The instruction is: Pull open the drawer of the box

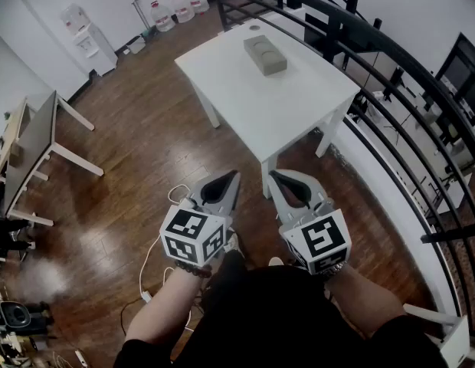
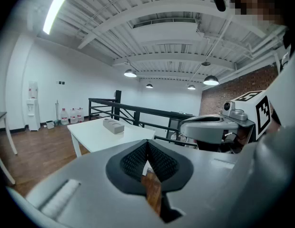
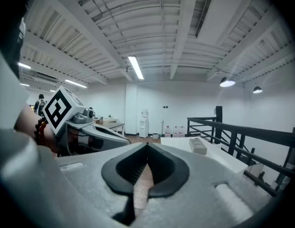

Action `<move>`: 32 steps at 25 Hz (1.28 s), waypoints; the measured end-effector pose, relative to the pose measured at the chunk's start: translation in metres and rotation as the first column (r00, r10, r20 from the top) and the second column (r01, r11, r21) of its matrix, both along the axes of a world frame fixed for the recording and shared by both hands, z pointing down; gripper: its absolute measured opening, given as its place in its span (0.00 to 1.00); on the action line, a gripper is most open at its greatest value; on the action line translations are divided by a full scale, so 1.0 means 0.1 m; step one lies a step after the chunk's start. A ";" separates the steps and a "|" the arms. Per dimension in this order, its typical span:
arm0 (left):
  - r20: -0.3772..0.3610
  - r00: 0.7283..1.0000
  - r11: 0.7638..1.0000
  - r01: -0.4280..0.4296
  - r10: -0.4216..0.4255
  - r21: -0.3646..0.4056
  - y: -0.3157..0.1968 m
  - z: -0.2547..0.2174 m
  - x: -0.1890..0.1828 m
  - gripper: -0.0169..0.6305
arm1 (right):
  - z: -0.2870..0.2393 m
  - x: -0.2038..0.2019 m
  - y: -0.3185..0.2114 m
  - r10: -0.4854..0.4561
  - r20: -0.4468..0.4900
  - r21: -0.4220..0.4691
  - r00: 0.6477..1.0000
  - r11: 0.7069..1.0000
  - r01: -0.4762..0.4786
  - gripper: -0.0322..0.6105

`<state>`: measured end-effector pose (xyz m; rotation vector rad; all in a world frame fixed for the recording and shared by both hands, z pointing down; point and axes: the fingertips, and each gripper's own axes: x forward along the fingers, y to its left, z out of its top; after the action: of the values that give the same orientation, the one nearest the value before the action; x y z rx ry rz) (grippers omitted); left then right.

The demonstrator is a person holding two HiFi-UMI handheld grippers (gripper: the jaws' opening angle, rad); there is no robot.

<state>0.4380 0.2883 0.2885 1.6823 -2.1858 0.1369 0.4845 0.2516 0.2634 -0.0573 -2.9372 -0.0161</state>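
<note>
A small grey box (image 1: 265,54) lies on the far part of a white table (image 1: 283,106); the same box (image 2: 113,126) (image 3: 198,146) shows small in both gripper views. My left gripper (image 1: 236,176) and right gripper (image 1: 272,175) are held side by side above the wooden floor, short of the table's near corner and well away from the box. Both have their jaws closed tip to tip with nothing between them. The left gripper (image 2: 147,143) and right gripper (image 3: 147,146) each show pads meeting at the tip.
A black metal railing (image 1: 391,75) curves along the right behind the table. Desks (image 1: 38,148) stand at the left. A water dispenser (image 1: 88,37) and water jugs (image 1: 180,6) are by the far wall. White cables (image 1: 149,267) lie on the floor.
</note>
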 end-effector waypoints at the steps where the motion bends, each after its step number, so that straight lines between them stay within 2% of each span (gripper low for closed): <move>1: -0.003 1.000 1.000 -0.007 0.007 0.002 -0.01 0.01 -0.10 0.05 | 0.03 -0.09 0.00 0.004 -0.004 -0.002 1.000 1.000 -0.004 0.04; 7: -0.022 0.998 0.998 -0.060 0.061 0.017 -0.09 -0.04 -0.73 0.05 | 0.05 -0.74 0.06 0.035 -0.036 -0.011 0.999 0.999 -0.036 0.04; 14: -0.029 0.985 0.985 -0.171 0.172 0.037 -0.21 -0.12 -1.53 0.05 | 0.04 -1.57 0.06 0.140 -0.053 0.004 0.989 0.990 -0.140 0.04; 22: -0.073 0.963 0.966 -0.257 0.259 0.037 -0.35 0.10 -2.02 0.05 | 0.15 -2.04 -0.07 0.230 -0.086 0.015 0.969 0.973 -0.229 0.04; 32: -0.077 0.966 0.968 -0.249 0.248 -0.005 -0.98 0.32 -2.66 0.05 | 0.40 -2.69 -0.69 0.205 -0.099 -0.018 0.974 0.978 -0.208 0.04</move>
<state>0.1718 0.1907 0.3207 1.9164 -1.9076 0.1524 0.2157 0.1829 0.3038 0.2370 -2.8311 0.0586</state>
